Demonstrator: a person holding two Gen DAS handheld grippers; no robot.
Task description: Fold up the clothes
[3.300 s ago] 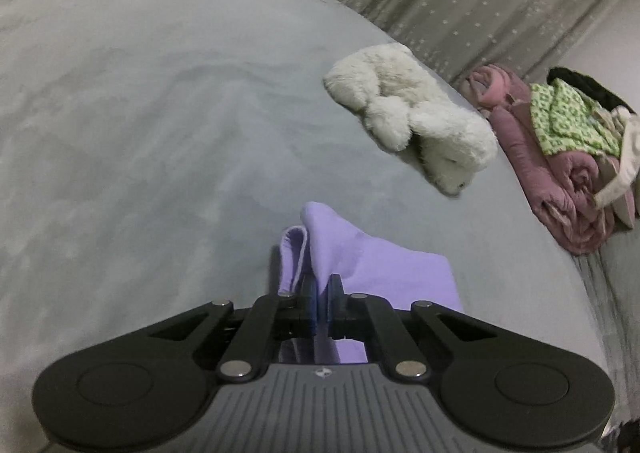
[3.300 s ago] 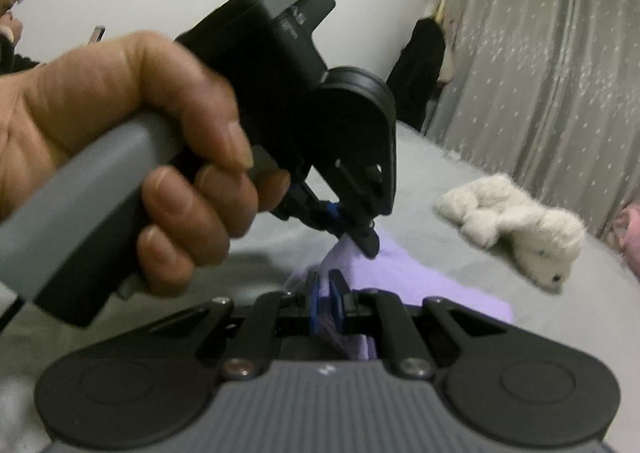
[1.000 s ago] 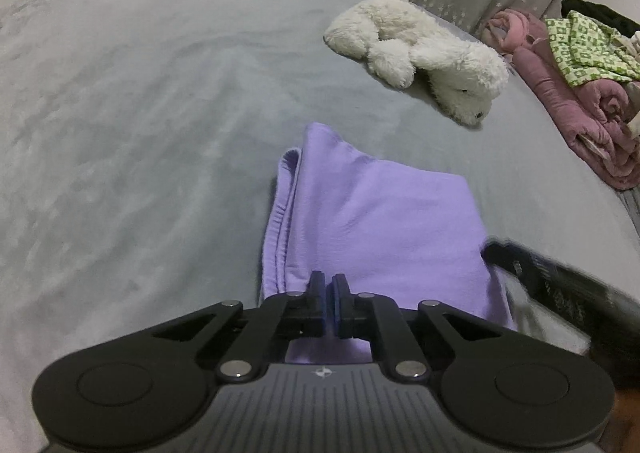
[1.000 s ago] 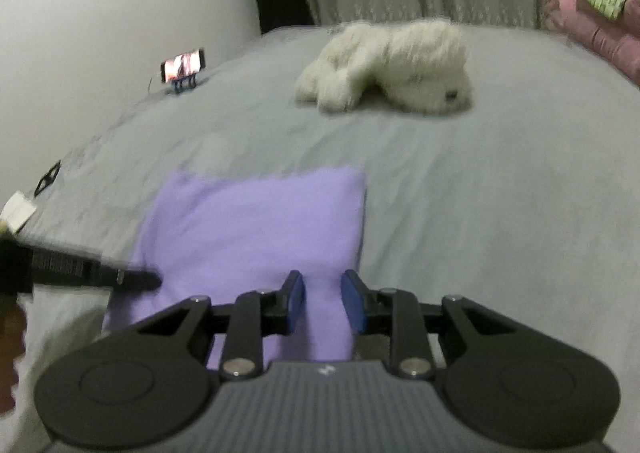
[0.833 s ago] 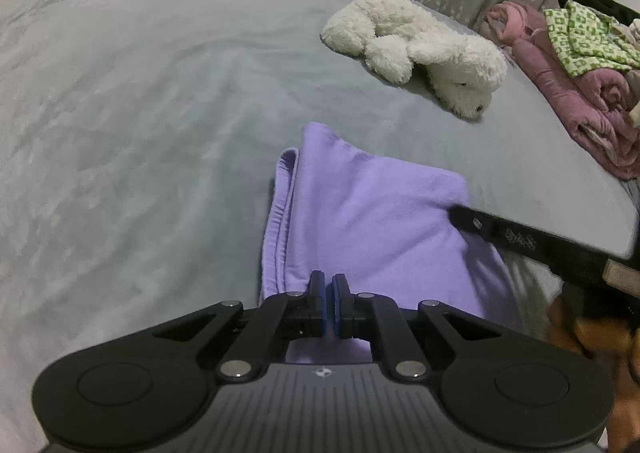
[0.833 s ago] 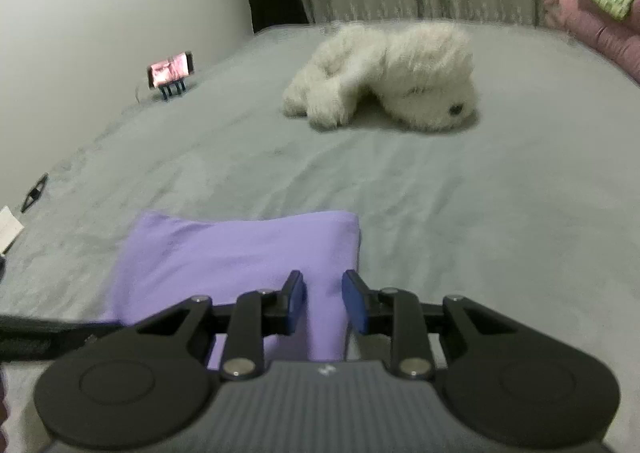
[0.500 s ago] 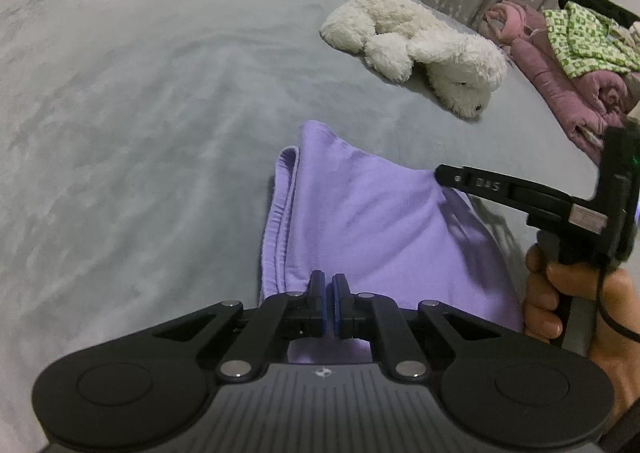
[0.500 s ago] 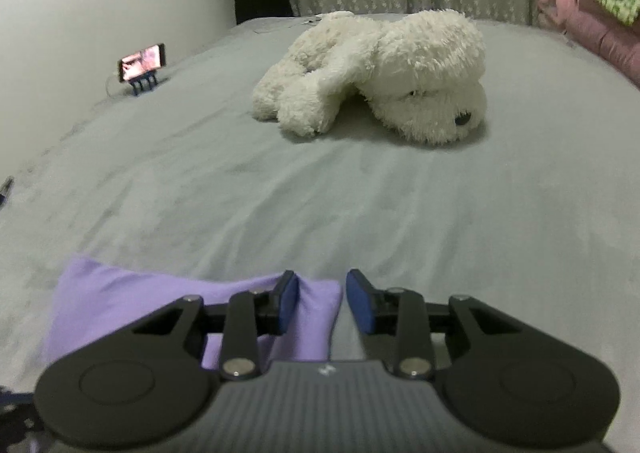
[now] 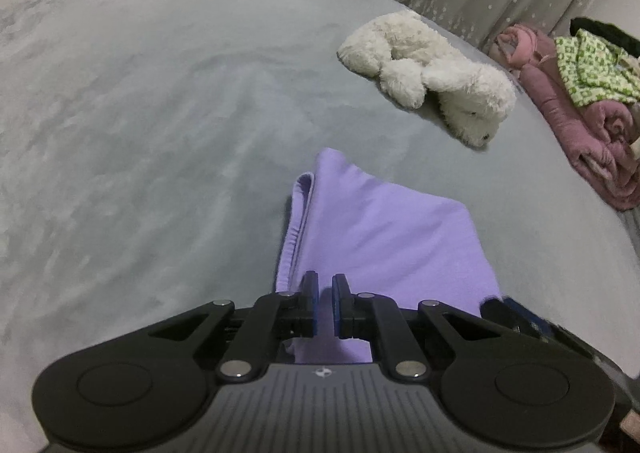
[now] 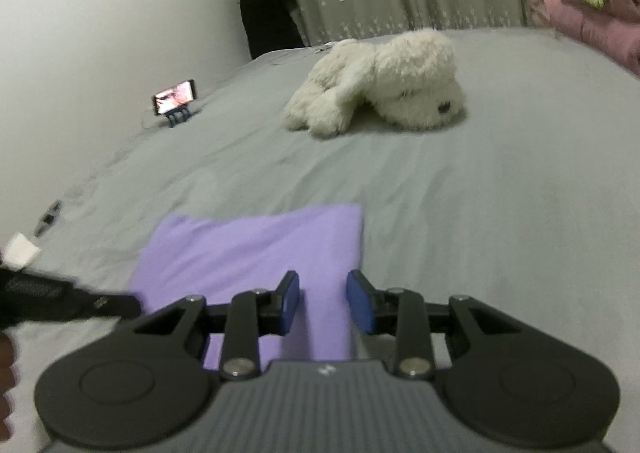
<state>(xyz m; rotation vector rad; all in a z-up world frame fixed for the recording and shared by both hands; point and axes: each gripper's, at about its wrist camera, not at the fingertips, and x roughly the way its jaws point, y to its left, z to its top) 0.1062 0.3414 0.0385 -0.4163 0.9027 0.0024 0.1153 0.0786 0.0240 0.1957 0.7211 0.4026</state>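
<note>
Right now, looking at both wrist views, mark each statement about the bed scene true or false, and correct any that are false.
1. The purple cloth lies folded on the grey bed. True.
2. The white plush dog sits on top of the purple cloth. False: it lies on the bed beyond the cloth, with bare bedding between them.
3. The right gripper hangs over the cloth with its jaws apart. True.
4. The phone on its stand has a dark screen. False: the screen is lit and shows a picture.
</note>
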